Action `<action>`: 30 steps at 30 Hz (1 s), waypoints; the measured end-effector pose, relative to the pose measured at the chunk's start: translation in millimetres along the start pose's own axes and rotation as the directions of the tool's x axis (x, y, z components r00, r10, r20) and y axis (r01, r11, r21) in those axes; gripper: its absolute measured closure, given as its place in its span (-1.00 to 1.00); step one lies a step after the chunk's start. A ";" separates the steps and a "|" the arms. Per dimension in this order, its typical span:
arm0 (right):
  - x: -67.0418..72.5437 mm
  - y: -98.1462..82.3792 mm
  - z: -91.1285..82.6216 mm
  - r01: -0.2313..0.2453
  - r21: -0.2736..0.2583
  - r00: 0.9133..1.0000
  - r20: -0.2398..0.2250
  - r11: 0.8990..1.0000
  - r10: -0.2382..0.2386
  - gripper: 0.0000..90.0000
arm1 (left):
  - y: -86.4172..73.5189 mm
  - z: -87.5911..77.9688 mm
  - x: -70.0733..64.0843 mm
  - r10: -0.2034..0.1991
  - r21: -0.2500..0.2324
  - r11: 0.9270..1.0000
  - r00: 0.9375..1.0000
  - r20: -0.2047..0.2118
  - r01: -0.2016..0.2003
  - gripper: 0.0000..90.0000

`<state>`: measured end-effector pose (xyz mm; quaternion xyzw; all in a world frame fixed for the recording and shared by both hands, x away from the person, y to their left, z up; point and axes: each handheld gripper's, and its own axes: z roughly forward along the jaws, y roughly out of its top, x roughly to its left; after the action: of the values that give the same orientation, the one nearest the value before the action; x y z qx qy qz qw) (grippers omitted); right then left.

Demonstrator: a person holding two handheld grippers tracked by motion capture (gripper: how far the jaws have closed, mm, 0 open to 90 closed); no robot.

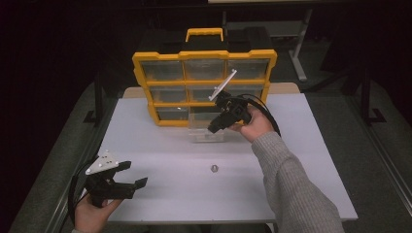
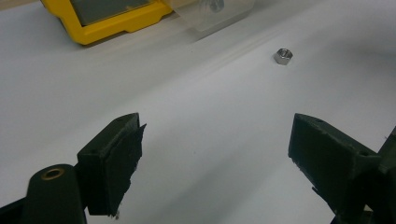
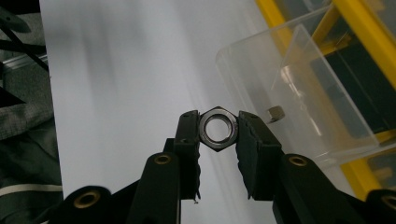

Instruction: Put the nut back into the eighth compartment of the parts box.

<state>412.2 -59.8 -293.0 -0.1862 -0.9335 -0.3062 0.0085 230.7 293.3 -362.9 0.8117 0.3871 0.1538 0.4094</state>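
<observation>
White and flat, the counter (image 1: 160,145) carries a yellow plastic organizer box (image 1: 204,87) with a clear plastic drawer (image 1: 206,127) pulled out in front of it. The right hand-held gripper (image 3: 218,130) pinches a small grey metal hex nut (image 3: 217,129) just beside that drawer's open top. The left hand-held gripper (image 2: 217,149) gapes wide with nothing in it, nearer to a second grey hex nut (image 2: 283,56) lying loose ahead of it.
</observation>
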 end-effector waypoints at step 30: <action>-35.7 30.6 12.0 -0.067 0.036 0.996 0.063 0.997 0.065 0.53 | 0.1 -0.9 0.0 0.003 0.005 1.000 1.000 0.001 -0.003 -0.62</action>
<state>457.4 -42.4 -290.0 -0.2261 -0.9324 -0.2820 -0.0067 230.3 293.7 -362.3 0.8132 0.3863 0.1530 0.4075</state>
